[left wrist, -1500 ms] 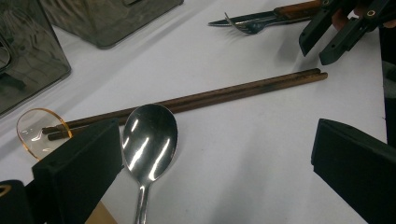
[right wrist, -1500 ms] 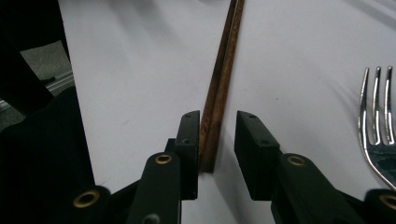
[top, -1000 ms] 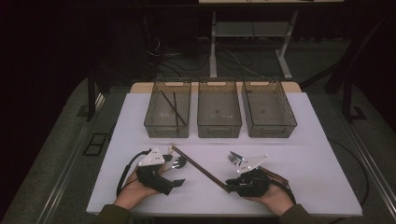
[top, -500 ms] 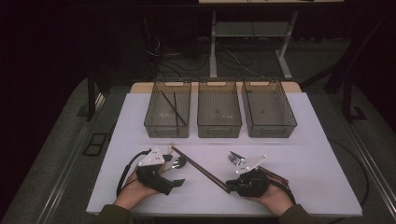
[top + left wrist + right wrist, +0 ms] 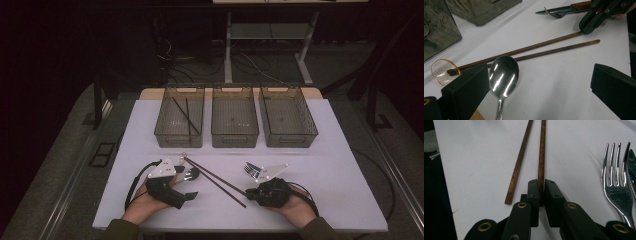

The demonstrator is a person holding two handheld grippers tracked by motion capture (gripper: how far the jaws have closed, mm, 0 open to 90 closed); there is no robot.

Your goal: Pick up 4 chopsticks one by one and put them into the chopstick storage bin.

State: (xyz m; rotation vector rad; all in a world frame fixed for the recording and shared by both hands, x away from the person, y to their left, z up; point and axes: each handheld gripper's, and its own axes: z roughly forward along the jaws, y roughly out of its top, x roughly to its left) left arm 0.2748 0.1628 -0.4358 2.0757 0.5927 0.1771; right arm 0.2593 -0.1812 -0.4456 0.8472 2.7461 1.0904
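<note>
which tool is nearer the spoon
Left. The left tool has the spoon lying between its open jaws. The right tool sits farther off across the table, shut on one chopstick beside the fork.

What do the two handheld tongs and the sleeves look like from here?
Both the left tongs and the right tongs are matte black with blocky jaws, brass-coloured rivets at the joints and a grey three-cornered plate on top. A black cable loops from the left one. Sleeves are olive-brown.
</note>
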